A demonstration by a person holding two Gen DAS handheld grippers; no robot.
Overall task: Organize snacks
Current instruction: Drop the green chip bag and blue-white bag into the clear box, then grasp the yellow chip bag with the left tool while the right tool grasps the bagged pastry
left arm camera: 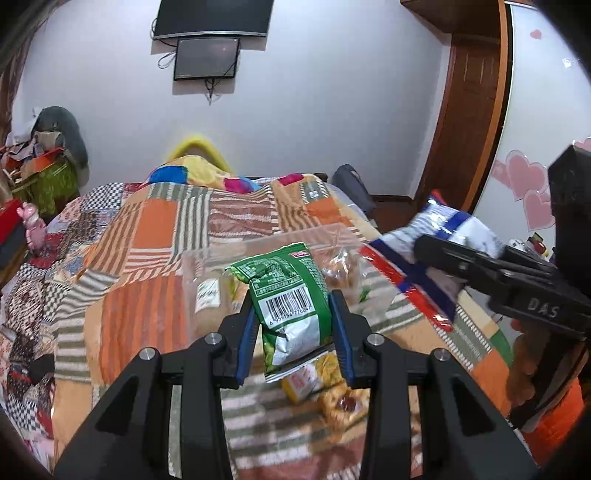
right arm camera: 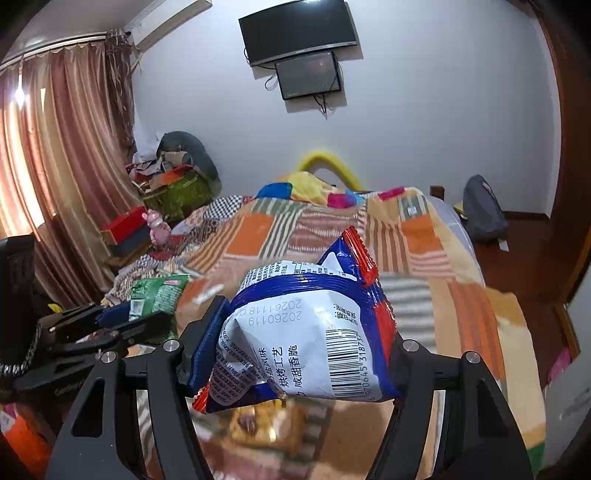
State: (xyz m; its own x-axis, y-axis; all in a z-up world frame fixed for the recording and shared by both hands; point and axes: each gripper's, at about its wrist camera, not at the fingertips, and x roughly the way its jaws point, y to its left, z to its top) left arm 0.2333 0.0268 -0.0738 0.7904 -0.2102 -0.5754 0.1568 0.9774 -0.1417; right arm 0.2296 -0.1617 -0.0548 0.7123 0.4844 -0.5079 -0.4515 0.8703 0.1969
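In the left wrist view, the left gripper [left arm camera: 295, 332] has its jaws clamped on a green snack bag [left arm camera: 291, 299], barcode side facing the camera, held up above the bed [left arm camera: 147, 236] with its patchwork blanket. Just beyond the bag stands a clear plastic container [left arm camera: 207, 266] with more wrapped snacks inside, and small yellow packets [left arm camera: 314, 380] lie on the blanket below the bag. To the right, the right gripper [left arm camera: 436, 254] holds a blue, white and red bag [left arm camera: 417, 240] in the air. In the right wrist view, the right gripper [right arm camera: 295, 350] has its jaws clamped on that blue, white and red bag [right arm camera: 306, 332], lifted over the bed [right arm camera: 424, 251], barcode toward the camera. At the left edge, the left gripper [right arm camera: 122, 317] holds the green snack bag [right arm camera: 159, 295]. A television [right arm camera: 295, 29] hangs on the far wall.
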